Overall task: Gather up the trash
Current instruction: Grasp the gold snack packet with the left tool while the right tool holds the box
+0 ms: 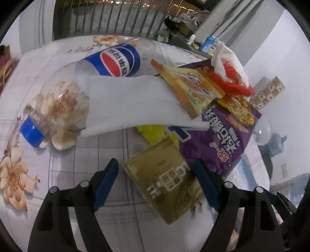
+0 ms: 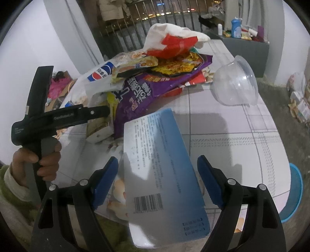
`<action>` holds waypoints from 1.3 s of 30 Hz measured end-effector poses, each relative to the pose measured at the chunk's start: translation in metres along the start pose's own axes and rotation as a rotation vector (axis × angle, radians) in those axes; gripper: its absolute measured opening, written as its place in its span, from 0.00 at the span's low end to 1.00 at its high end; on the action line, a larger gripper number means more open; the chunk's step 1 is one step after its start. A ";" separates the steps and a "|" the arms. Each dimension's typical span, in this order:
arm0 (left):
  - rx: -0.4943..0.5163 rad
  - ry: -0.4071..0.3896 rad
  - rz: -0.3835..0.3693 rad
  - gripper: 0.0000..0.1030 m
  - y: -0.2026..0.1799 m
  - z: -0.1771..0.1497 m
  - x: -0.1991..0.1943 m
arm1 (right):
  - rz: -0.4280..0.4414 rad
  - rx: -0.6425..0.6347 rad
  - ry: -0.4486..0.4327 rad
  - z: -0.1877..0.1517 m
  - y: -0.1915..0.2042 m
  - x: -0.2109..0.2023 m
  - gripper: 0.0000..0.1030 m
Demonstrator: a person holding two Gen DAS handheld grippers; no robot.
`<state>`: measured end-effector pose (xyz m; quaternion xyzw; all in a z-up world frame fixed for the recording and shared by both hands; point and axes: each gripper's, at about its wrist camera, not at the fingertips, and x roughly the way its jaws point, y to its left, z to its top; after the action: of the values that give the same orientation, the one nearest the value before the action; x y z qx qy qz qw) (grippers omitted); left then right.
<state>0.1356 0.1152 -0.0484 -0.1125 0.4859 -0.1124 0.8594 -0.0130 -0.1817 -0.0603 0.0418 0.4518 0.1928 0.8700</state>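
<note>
A heap of trash lies on the flower-patterned table (image 1: 64,164): a clear Pepsi bottle (image 1: 116,60) on its side, a white paper sheet (image 1: 131,104), a yellow-orange packet (image 1: 193,87), a purple noodle bag (image 1: 222,135) and a red wrapper (image 1: 232,83) with crumpled tissue. My left gripper (image 1: 157,166) is open over a gold packet (image 1: 164,186) that lies between its fingers. My right gripper (image 2: 158,161) is open too, around a flat blue-grey box (image 2: 160,174) with a barcode; neither pad presses on it. A hand (image 2: 44,160) holds the left tool.
A clear plastic bowl (image 2: 234,83) lies tipped on the table right of the heap. A blue basin (image 2: 294,193) sits on the floor past the table's right edge. A grey cabinet (image 2: 244,46) with bottles and a metal railing (image 1: 108,17) stand behind.
</note>
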 end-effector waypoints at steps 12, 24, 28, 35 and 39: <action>0.225 0.000 -0.016 0.67 -0.013 -0.018 -0.007 | 0.002 -0.003 0.024 -0.008 -0.005 0.000 0.73; 0.322 0.061 -0.051 0.92 -0.007 -0.050 -0.018 | -0.007 0.035 0.026 -0.016 -0.010 -0.008 0.73; 0.337 0.024 -0.051 0.94 -0.005 -0.057 -0.019 | -0.015 0.046 0.029 -0.014 -0.008 -0.006 0.73; 0.348 -0.013 -0.028 0.95 -0.010 -0.065 -0.018 | -0.032 0.058 0.031 -0.013 -0.006 -0.004 0.73; 0.353 -0.021 -0.022 0.95 -0.010 -0.071 -0.021 | -0.045 0.063 0.027 -0.012 -0.004 -0.003 0.73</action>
<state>0.0630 0.1064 -0.0643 0.0337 0.4485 -0.2045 0.8694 -0.0235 -0.1880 -0.0658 0.0566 0.4704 0.1595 0.8661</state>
